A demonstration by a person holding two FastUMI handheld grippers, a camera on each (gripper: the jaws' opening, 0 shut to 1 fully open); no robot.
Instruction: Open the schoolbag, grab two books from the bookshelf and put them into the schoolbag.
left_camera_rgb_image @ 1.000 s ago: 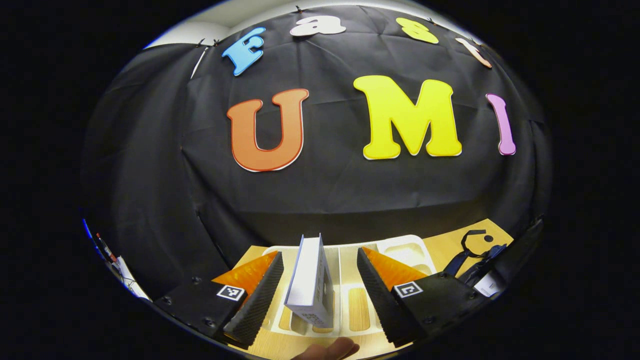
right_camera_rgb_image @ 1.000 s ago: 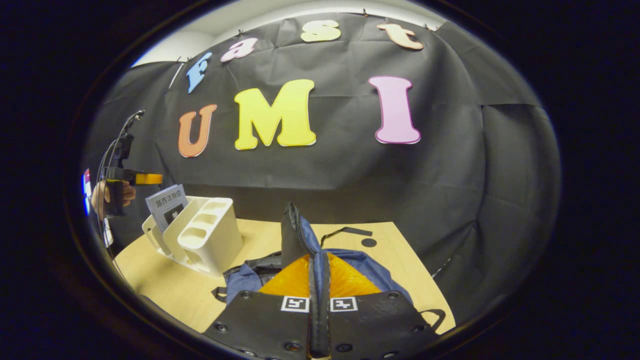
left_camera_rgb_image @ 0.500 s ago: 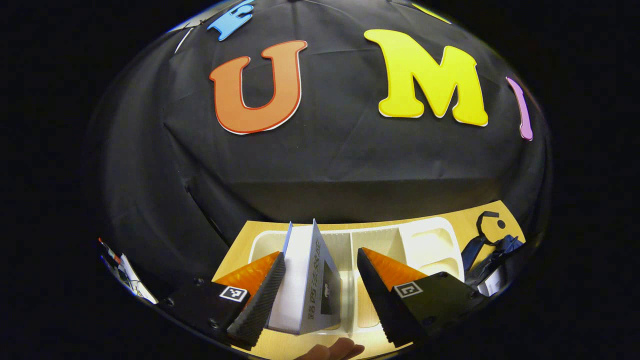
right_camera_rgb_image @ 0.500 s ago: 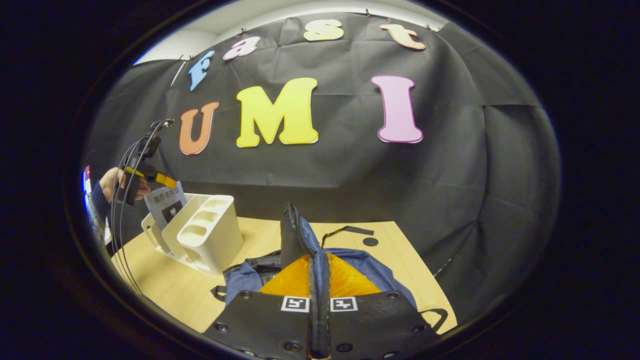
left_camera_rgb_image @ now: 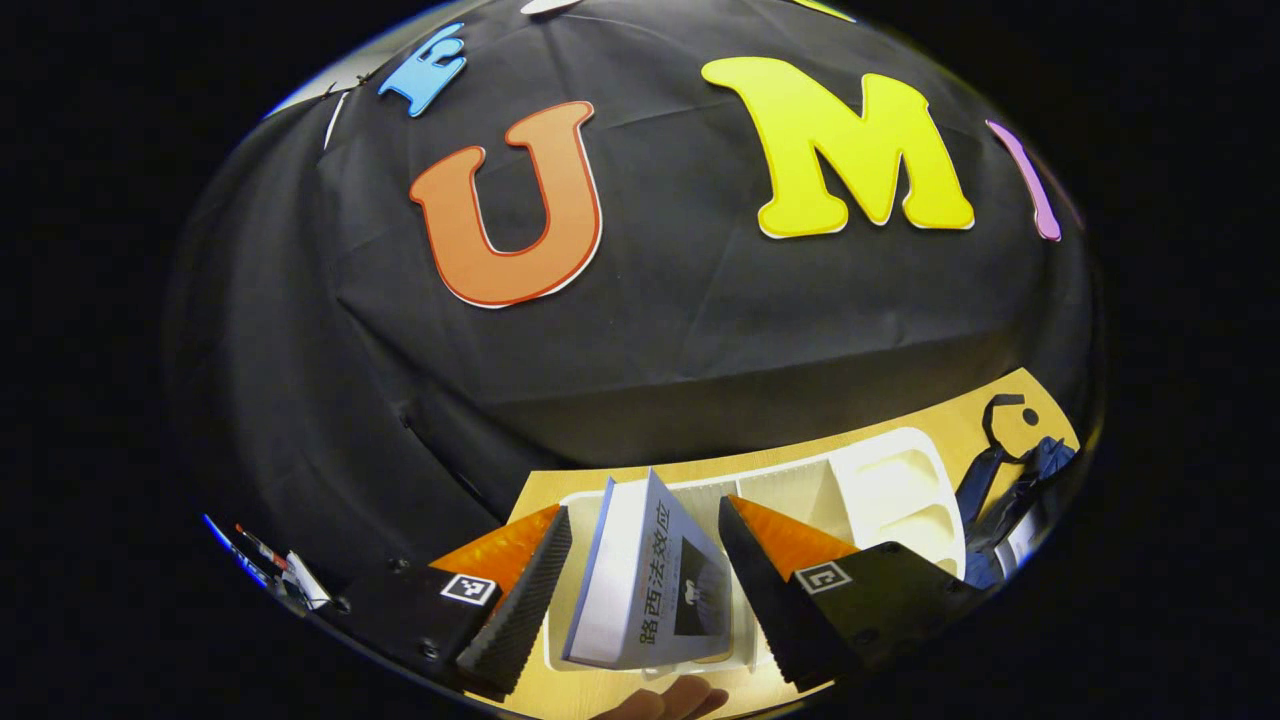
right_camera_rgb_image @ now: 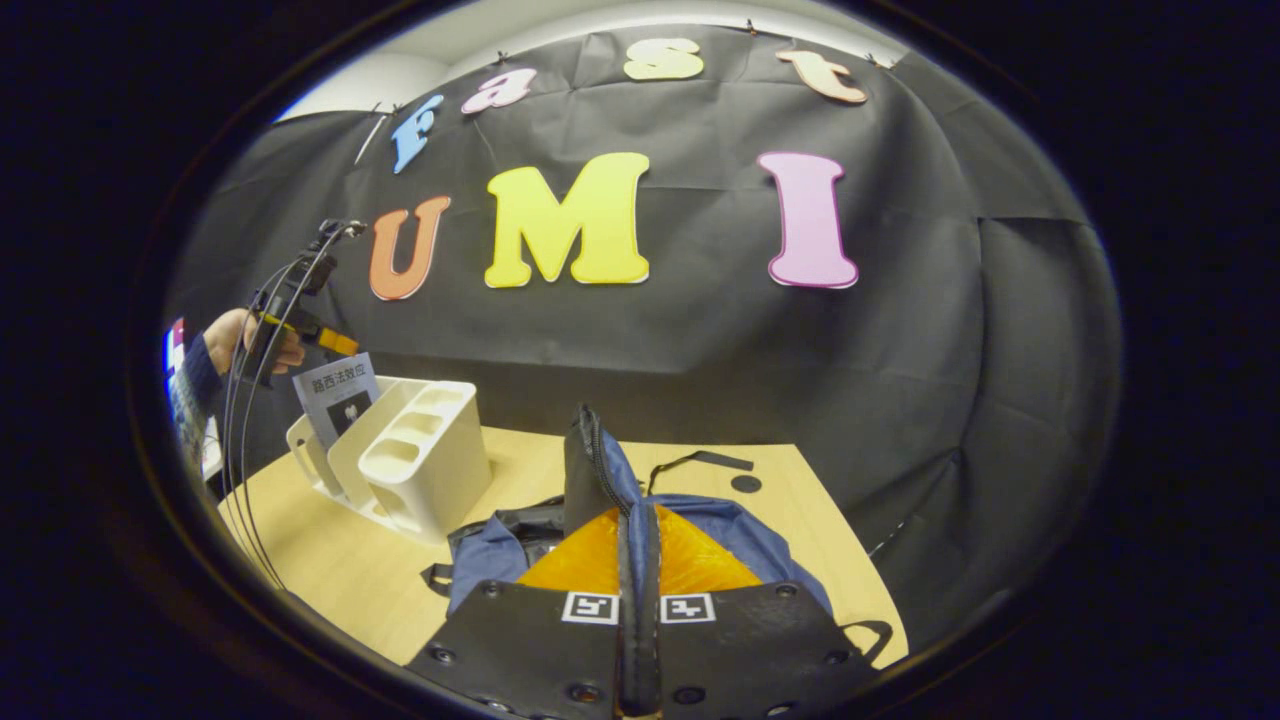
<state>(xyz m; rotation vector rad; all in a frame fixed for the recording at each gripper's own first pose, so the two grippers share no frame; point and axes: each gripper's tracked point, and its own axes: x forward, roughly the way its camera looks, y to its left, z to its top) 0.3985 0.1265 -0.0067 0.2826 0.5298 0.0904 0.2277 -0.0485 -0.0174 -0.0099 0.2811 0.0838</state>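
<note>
A white book with a dark cover (left_camera_rgb_image: 640,585) stands tilted in the left slot of the white bookshelf (left_camera_rgb_image: 885,490). My left gripper (left_camera_rgb_image: 645,512) is open and straddles the book's top, fingers (left_camera_rgb_image: 525,600) apart from its sides. In the right gripper view, that gripper (right_camera_rgb_image: 318,338) hovers over the book (right_camera_rgb_image: 338,402) in the bookshelf (right_camera_rgb_image: 420,460). The blue schoolbag (right_camera_rgb_image: 720,525) lies on the wooden table (right_camera_rgb_image: 340,565). My right gripper (right_camera_rgb_image: 638,512) is shut on the bag's zippered flap (right_camera_rgb_image: 590,465), holding it upright. The bag (left_camera_rgb_image: 1010,485) lies at the far right in the left gripper view.
A black strap and a round tab (right_camera_rgb_image: 738,484) lie on the table behind the bag. A hand (right_camera_rgb_image: 225,335) with cables holds the left gripper. The black cloth wall stands close behind the table. A fingertip (left_camera_rgb_image: 665,698) shows under the left gripper.
My left gripper has come down and tilted over the book, which now sits deeper between its fingers and leans right. The right gripper holds the flap as before.
</note>
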